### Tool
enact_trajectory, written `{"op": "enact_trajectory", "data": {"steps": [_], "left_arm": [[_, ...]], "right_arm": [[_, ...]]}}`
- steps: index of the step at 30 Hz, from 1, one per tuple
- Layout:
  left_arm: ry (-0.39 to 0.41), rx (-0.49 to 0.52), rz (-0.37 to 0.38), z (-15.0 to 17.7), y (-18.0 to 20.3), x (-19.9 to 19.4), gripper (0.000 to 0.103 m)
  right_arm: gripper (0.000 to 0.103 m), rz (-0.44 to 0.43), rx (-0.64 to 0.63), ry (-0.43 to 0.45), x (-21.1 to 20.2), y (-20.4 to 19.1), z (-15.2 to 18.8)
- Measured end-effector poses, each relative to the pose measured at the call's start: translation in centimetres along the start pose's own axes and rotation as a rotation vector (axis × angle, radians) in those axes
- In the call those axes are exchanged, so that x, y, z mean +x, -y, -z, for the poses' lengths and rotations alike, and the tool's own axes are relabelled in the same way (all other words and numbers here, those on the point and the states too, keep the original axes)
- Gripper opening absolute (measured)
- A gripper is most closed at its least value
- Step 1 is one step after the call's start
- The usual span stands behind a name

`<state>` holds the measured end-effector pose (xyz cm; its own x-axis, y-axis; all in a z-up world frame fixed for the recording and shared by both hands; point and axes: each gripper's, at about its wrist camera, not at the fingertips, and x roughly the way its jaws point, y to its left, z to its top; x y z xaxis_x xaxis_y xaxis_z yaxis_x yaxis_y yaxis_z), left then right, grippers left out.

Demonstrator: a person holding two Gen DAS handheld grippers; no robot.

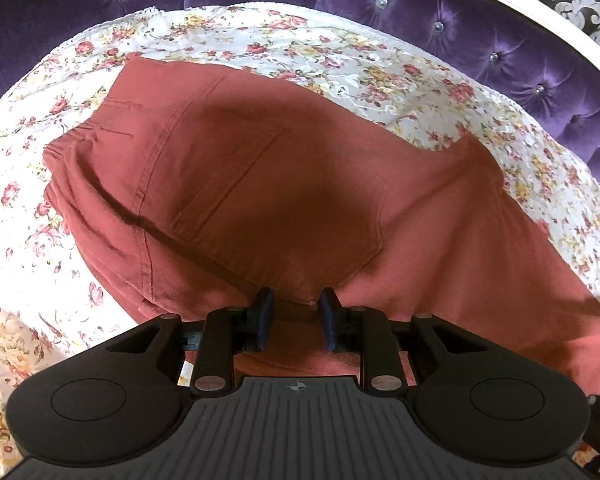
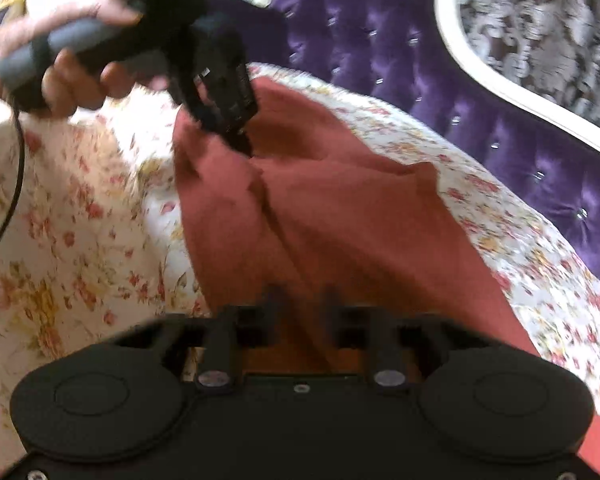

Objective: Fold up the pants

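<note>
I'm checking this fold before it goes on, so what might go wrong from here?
1. The left gripper seems to pinch only a small bit of the pants; the cloth might slip out if pulled.
2. The pants lie bunched and creased between the two grippers, so a fold made now would likely come out uneven.
3. The right wrist view is blurred, so the right gripper grip can't be confirmed.

My left camera sits low and close over the pants [image 1: 260, 184], facing across the bedspread [image 1: 340, 60] to the purple headboard [image 1: 460, 24]. My right camera looks along the pants from their other end, blurred, catching my left gripper [image 2: 240, 144]; both views share pants, bedspread, headboard
</note>
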<state>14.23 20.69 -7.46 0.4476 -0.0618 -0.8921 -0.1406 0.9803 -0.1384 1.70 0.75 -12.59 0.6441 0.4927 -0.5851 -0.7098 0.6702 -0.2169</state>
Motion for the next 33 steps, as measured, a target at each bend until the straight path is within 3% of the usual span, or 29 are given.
{"op": "enact_trajectory", "data": {"steps": [3,8,12,16,20,27,29,31,33], "left_arm": [[0.002,0.008,0.001,-0.1,-0.1,0.1,0.026],[0.002,0.0,-0.001,-0.3,0.0,0.2,0.025],[0.037,0.014,-0.016,0.3,0.6,-1.0,0.026],[0.042,0.027,0.067,1.8,1.3,-1.9,0.026],[-0.012,0.098,0.038,3.8,1.7,-0.8,0.026],[0.02,0.089,0.054,4.6,0.5,-1.5,0.026],[0.023,0.076,0.064,4.7,0.0,-1.4,0.026],[0.025,0.062,0.071,4.8,-0.1,-1.3,0.026],[0.029,0.058,0.073,5.0,-0.1,-1.4,0.026]], "right_arm": [[0.007,0.01,0.034,0.083,-2.5,-0.4,0.3],[0.009,-0.02,-0.136,-0.053,-0.6,-4.2,2.5],[0.015,-0.016,-0.119,-0.029,-1.3,-4.2,2.3],[0.015,-0.057,0.01,0.036,-3.2,-1.4,0.8],[0.015,-0.028,0.184,0.058,-3.5,3.3,0.0],[0.017,0.042,0.267,0.003,1.8,9.7,-2.0],[0.022,0.049,0.296,-0.005,3.5,11.6,-2.6],[0.038,0.048,0.295,-0.005,5.0,12.7,-3.2],[0.046,0.039,0.279,-0.016,6.1,13.2,-3.5]]}}
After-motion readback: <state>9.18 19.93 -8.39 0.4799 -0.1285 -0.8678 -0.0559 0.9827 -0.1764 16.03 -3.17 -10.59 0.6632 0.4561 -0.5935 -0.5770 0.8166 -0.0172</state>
